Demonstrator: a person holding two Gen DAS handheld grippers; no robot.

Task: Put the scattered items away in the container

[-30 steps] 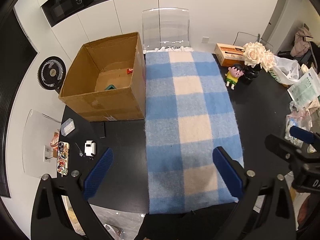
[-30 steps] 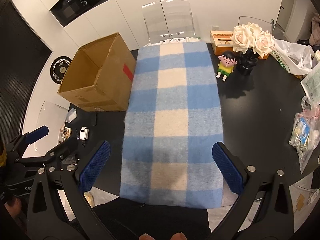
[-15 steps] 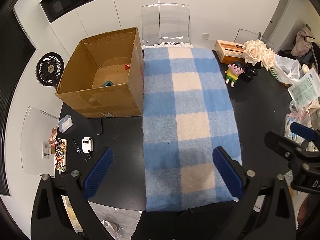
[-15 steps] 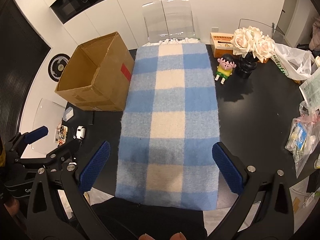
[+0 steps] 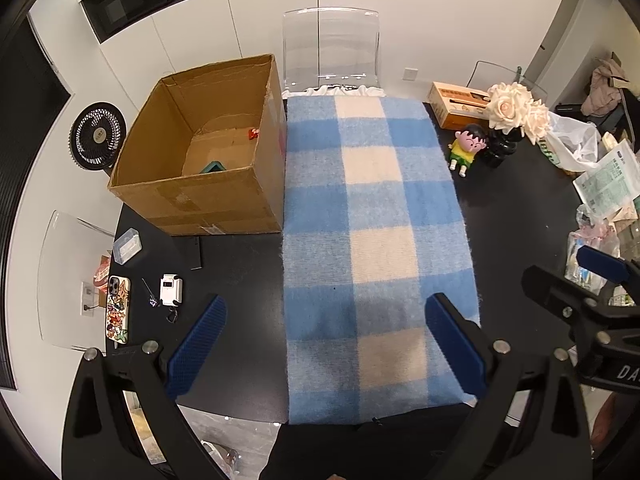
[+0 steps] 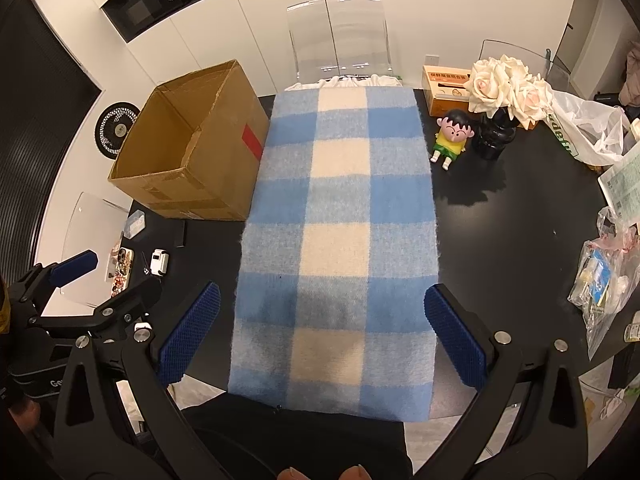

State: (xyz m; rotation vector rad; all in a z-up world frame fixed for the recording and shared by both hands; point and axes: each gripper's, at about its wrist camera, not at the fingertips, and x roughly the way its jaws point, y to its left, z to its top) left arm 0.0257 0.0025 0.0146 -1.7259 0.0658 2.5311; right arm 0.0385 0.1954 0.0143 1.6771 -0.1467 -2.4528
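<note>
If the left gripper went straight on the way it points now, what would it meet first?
Most likely the blue-and-cream checked blanket on the black table. The open left gripper is empty and aims down at the blanket's near end; depth is hard to judge.

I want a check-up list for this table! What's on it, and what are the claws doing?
Surface: black table, blue checked blanket down the middle.
Job's things: open cardboard box left of the blanket; a teal thing and a red thing inside.
Clutter: phone, white gadget, clear case, doll, flower vase, plastic bags.
Claws: left claw and right claw open, empty, above the blanket.
Cables: nothing seen.
Surroundings: clear chair, fan.
</note>
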